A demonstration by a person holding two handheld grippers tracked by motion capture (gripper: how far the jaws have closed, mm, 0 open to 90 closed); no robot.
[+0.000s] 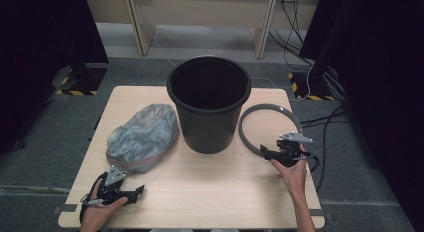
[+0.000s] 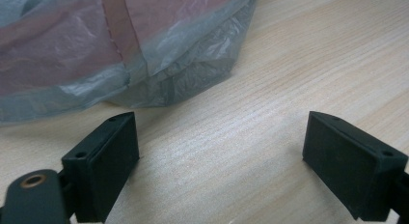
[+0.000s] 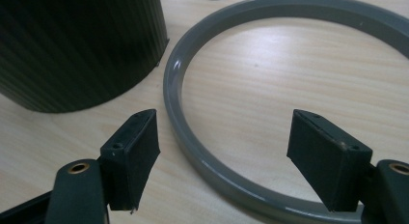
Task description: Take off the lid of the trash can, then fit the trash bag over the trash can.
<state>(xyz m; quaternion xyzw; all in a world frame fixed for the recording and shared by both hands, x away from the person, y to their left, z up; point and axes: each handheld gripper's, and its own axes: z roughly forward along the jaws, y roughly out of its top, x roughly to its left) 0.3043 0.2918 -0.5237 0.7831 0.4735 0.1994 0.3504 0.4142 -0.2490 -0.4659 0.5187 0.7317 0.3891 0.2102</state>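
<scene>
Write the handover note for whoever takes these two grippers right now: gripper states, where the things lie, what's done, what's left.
Left gripper: open, holding nothing, low over the table just short of the grey plastic bag.
Right gripper: open, jaws standing either side of the near arc of the grey ring, not pressing on it.
Black bin: upright mid-table, no liner in it; the bag lies crumpled to its left, the ring flat to its right.
Done: nothing fitted yet.
Left, probably: grip the ring, pick up the bag, line the bin and seat the ring on its rim.
</scene>
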